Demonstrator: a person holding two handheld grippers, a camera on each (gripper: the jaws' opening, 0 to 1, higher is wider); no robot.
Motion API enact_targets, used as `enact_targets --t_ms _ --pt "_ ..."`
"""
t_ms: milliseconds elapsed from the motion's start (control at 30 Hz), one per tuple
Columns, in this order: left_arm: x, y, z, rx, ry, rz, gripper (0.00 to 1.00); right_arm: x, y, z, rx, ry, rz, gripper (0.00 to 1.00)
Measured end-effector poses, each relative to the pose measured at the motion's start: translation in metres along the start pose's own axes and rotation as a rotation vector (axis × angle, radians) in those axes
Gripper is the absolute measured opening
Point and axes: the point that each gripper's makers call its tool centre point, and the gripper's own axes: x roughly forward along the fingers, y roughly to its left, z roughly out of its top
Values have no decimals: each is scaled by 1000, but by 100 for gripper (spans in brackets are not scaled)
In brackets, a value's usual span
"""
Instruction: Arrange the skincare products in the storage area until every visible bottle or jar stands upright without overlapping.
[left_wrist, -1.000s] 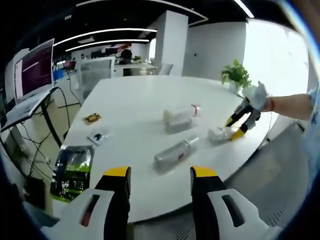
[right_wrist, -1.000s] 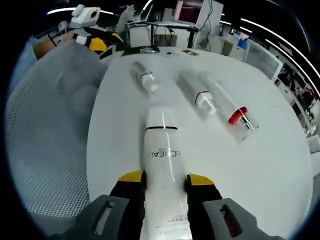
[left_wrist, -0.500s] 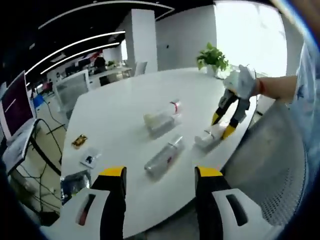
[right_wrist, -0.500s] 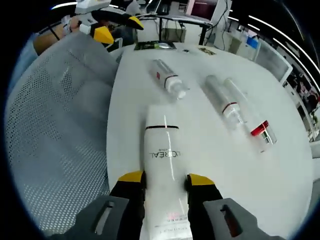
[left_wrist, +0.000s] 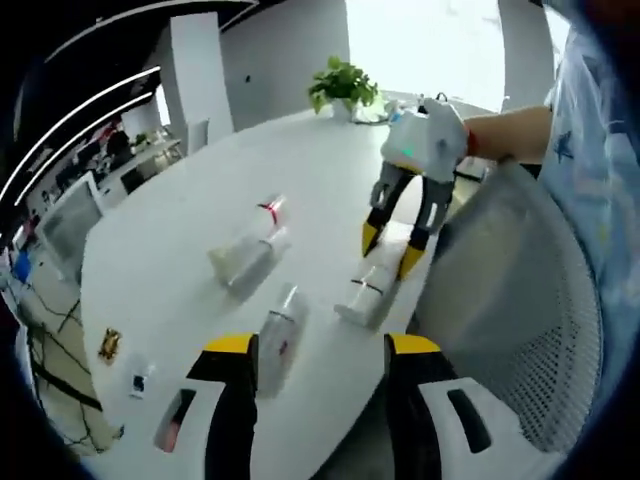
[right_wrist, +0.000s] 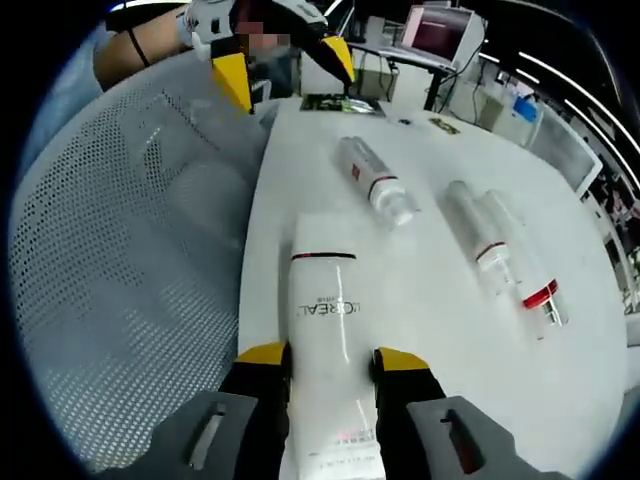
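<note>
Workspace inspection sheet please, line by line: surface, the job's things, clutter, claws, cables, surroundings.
Surface: white table, round-edged.
Job's things: white tube lying flat between the right claw's jaws; clear bottle, second clear bottle and red-banded bottle all lying on their sides, the last two side by side; none upright.
Clutter: dark green packet and small packets at the table's far edge.
Claws: right claw shut on the white tube; left claw open, holding nothing.
Cables: dark cables under the table's far side.
Surroundings: mesh chair, potted plant, office desks with a monitor.
</note>
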Motion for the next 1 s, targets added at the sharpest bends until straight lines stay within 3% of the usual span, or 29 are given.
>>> enact_targets --t_ms 67,167,333,433,500,600,700,800,867,900,967,1000 --pt "11 -12 0 36 53 -81 45 1 -1 1 -9 17 7 29" --pt "25 -21 0 120 116 -137 45 1 2 1 -26 84 21 29" --pt "43 -30 11 131 113 -209 39 3 2 2 -16 175 9 29" --pt "56 -24 9 115 103 -192 36 4 6 5 -30 189 2 29" --pt "64 -17 11 75 45 -159 28 5 9 8 -40 175 6 29" --pt "63 -16 6 -36 -11 -180 24 12 15 24 -43 41 21 29" --pt "58 -21 -13 -34 61 -212 32 12 21 27 -66 -15 21 29" --pt "63 -17 -30 66 150 -162 33 12 18 28 -71 -30 21 29" --pt "67 -20 -37 116 198 -166 30 12 18 28 -66 -49 24 29" --pt "67 -21 -39 133 208 -168 30 12 19 28 -69 -56 23 29" --pt "68 -16 -32 200 169 -147 28 12 19 29 -71 -67 21 29" --pt "67 -20 -35 166 179 -151 28 12 19 29 -68 -71 21 29"
